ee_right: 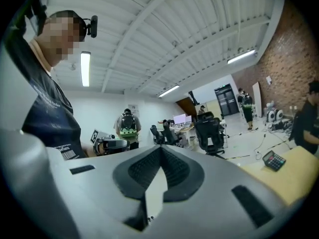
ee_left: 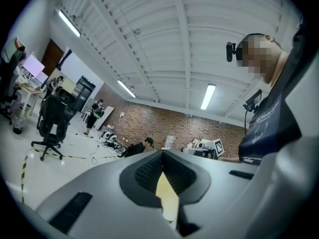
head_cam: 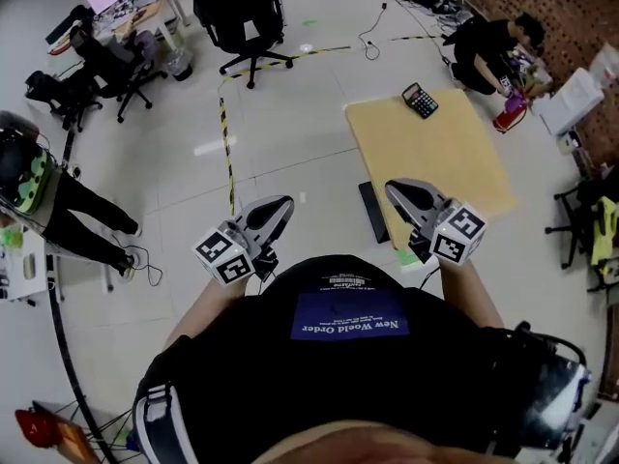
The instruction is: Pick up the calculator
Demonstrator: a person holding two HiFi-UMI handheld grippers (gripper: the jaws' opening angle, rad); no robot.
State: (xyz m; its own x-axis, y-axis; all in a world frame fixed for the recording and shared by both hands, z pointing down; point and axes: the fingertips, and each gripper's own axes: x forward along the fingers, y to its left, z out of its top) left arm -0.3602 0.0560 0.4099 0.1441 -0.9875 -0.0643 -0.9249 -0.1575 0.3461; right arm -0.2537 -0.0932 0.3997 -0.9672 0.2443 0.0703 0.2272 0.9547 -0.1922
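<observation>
In the head view the calculator (head_cam: 420, 100) lay flat on a pale wooden tabletop (head_cam: 455, 167), near its far left corner and close to the far edge. Nothing touched it. The left gripper (head_cam: 284, 204) and the right gripper (head_cam: 392, 188) were both held close in front of the person's body. The left one was over the bare floor (head_cam: 290, 133), and the right one was above the tabletop's near left corner, well apart from the calculator.

In the left gripper view the jaws stood together, their ribbed pads (ee_left: 149, 171) meeting at the tips with nothing caught between them. Only a sliver of the tabletop showed in the narrow gap behind the pads, and the calculator could not be seen there.

In the right gripper view the jaws were likewise together and empty. The calculator appeared small at the right, resting on the tabletop and off to the side of the line the jaws pointed along.

Judged from this, the pick had not yet begun. The reach toward the far corner, the opening of a gripper, the grasp and the lift all remained.
</observation>
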